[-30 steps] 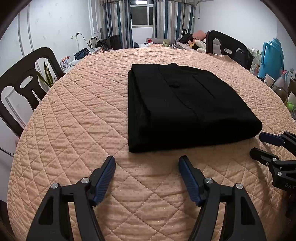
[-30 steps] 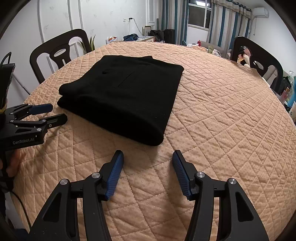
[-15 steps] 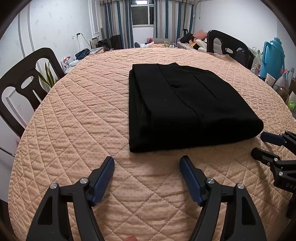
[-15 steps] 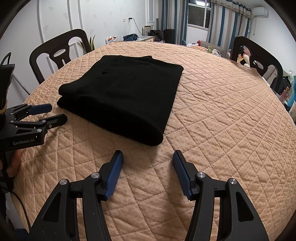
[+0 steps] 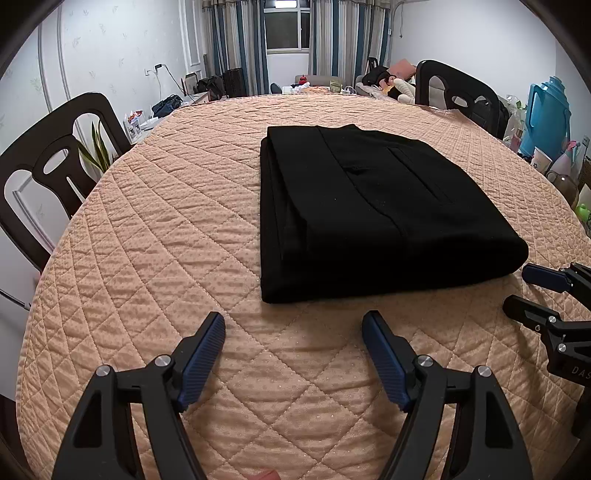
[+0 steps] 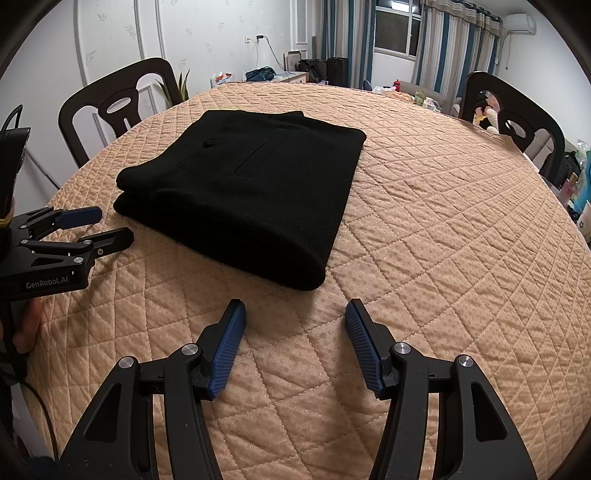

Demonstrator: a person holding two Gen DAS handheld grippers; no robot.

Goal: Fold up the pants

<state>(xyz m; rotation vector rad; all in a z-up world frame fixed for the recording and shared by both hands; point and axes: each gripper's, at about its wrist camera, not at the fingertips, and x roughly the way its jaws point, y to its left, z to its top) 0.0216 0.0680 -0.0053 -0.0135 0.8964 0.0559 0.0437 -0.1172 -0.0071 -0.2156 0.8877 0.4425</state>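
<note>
1. Around the round table [image 5: 122, 280], with its peach quilted cover, we count two dark chairs: one chair [image 5: 55, 162] at the left edge and another chair [image 5: 458, 92] at the far right.
2. Off the right edge we see a blue jug [image 5: 546, 110] among small clutter; beyond the far rim are striped curtains [image 5: 236, 40] and a window [image 5: 286, 29].
3. Nothing lies between our two grippers and the pants [image 5: 369, 214]; only bare quilt separates them.
4. We see one pair of pants, black, folded into a thick, neat rectangle, lying flat near the table's middle.
5. Layered edges show on its left side, a rounded fold on its near right corner, and a pocket seam on top.
6. Our left gripper [image 5: 293, 350] hangs just short of the pants' near edge; its jaws have just been opening, stand wide, and have nothing between them.
7. Our right gripper [image 6: 295, 332] hangs by the near right corner, jaws apart and empty.
8. Each gripper shows in the other's view, beside the pants without touching.
</note>
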